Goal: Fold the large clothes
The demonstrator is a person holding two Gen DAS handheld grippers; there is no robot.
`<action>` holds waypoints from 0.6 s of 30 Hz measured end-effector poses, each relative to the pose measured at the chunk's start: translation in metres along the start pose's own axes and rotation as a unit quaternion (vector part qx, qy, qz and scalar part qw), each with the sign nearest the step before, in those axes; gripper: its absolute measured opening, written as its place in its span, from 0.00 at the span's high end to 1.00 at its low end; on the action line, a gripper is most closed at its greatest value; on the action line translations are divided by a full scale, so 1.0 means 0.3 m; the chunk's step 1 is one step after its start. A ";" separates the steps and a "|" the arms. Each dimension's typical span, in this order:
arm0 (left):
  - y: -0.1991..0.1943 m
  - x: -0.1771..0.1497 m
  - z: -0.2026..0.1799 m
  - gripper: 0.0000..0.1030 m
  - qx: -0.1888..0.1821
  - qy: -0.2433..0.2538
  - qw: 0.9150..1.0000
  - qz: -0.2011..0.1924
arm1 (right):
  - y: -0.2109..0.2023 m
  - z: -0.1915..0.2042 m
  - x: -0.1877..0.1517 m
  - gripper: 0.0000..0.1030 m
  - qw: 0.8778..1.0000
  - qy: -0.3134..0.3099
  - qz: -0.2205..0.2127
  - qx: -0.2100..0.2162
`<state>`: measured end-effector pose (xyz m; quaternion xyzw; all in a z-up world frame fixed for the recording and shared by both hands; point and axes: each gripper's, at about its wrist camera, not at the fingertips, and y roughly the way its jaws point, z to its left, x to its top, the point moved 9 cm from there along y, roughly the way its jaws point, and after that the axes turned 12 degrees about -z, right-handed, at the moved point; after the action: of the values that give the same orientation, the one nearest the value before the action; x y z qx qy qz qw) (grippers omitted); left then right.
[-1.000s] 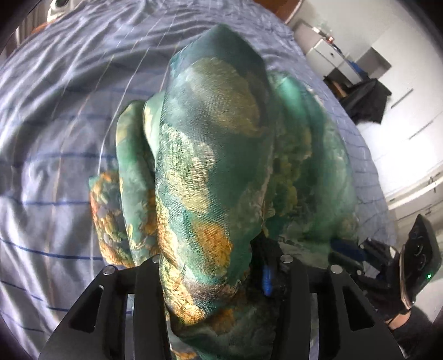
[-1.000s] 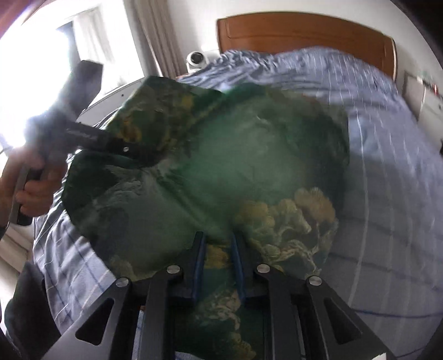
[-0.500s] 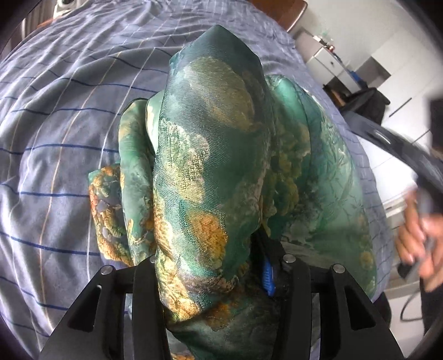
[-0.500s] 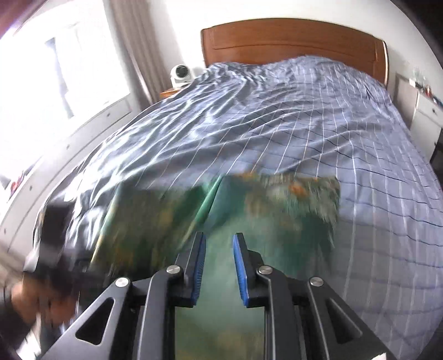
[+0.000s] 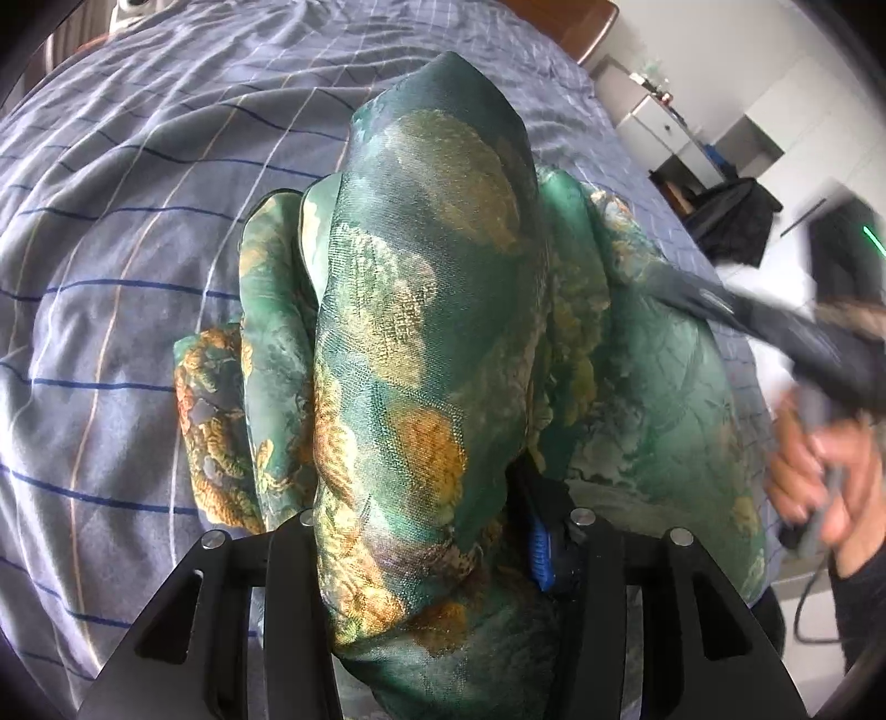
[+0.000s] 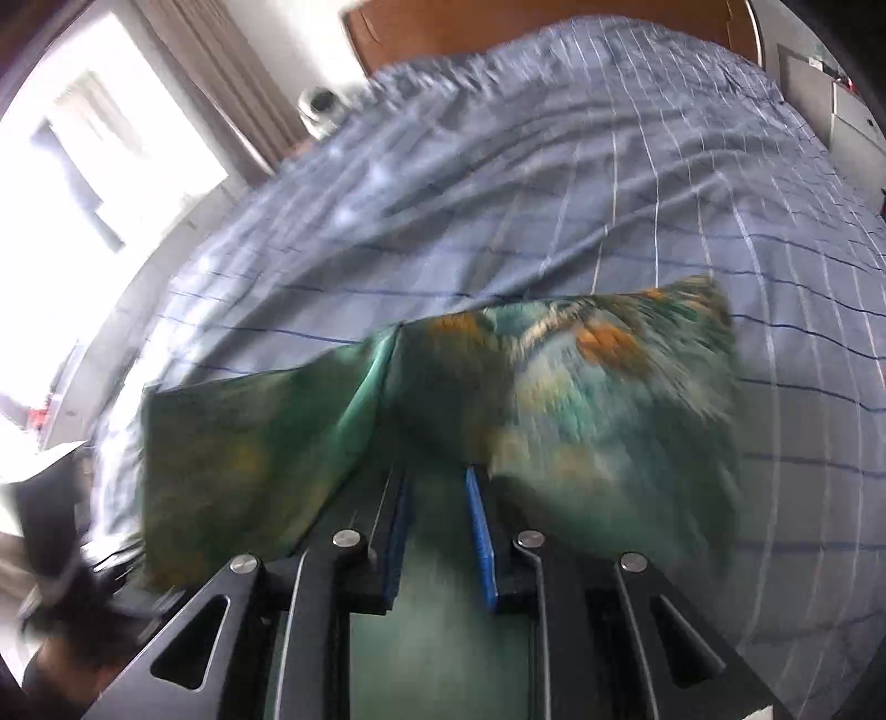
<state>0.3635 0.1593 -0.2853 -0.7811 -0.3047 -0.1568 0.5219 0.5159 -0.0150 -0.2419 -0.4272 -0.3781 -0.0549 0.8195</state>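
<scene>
While green cloth [image 5: 421, 343] lies bunched on striped bed [image 5: 111, 266], left gripper [image 5: 426, 531] grasps thick fold, jaws easing apart. Right gripper [image 6: 437, 520]: narrow gap, nothing pinched, cloth beneath.

The bed cover [image 5: 138, 266] lies bare to the left of and beyond the green patterned garment [image 5: 421, 343]; passage there is unobstructed up to the wooden headboard [image 6: 498, 27] at the far end. In the left wrist view, the bunched garment fills the centre and drapes over the near fingers, blocking any straight forward path. On the right, the right gripper [image 5: 659, 285] and the hand [image 5: 819, 471] holding it cross above the spread cloth. Beyond the bed's right edge stand a white cabinet [image 5: 659, 130] and a dark bundle [image 5: 731, 216].
</scene>
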 end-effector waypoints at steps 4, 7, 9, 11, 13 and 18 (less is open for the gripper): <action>-0.001 0.003 0.007 0.54 -0.003 0.000 1.000 0.001 | -0.251 0.053 -0.117 0.79 0.998 -0.060 -0.025 0.015; -0.002 0.002 0.012 0.54 -0.003 -0.001 1.000 0.000 | -0.421 0.111 -0.283 0.79 0.995 -0.090 -0.034 0.026; -0.002 0.002 0.014 0.54 -0.005 -0.003 1.000 0.001 | -0.446 0.118 -0.392 0.79 0.995 -0.097 -0.028 0.016; -0.003 -0.002 0.010 0.53 -0.006 -0.001 1.000 0.001 | -0.407 0.104 -0.463 0.79 0.994 -0.105 -0.020 -0.008; -0.002 -0.007 0.011 0.53 -0.006 0.001 1.000 -0.001 | -0.350 0.062 -0.509 0.80 0.997 -0.081 -0.002 -0.021; -0.005 -0.012 0.023 0.52 -0.006 -0.017 1.000 -0.007 | -0.288 0.051 -0.546 0.82 0.993 -0.108 0.000 -0.055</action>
<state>0.3591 0.1649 -0.2890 -0.7849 -0.3176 -0.1491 0.5107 0.3556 -0.0962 -0.2889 -0.4746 -0.4610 -0.0293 0.7492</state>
